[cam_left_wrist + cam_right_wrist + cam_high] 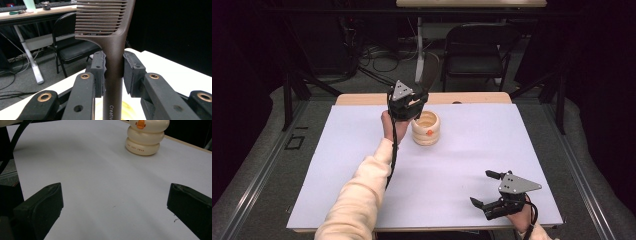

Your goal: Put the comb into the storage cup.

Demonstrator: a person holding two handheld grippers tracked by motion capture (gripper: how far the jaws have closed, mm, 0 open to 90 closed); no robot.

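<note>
White table (362, 165) | left claw (113, 67) clamps comb (110, 37) | right claw (115, 202) wide

Bright, even light on the white table (362, 200), dark surroundings; soft shadows, pictures slightly grainy and soft

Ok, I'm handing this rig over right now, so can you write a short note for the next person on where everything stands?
Left claw: shut on the handle of the dark brown plastic comb, teeth pointing up, held just above the cream ring-stacked duck-faced cup.
Right claw: open, holding nothing, resting low at the near right of the white table top.
The cup stands upright at the far middle of the table.
Done: comb picked up and brought to the cup.
Left: probably setting the comb down into the cup and letting go; whether its lower end is already inside can't be told.
</note>
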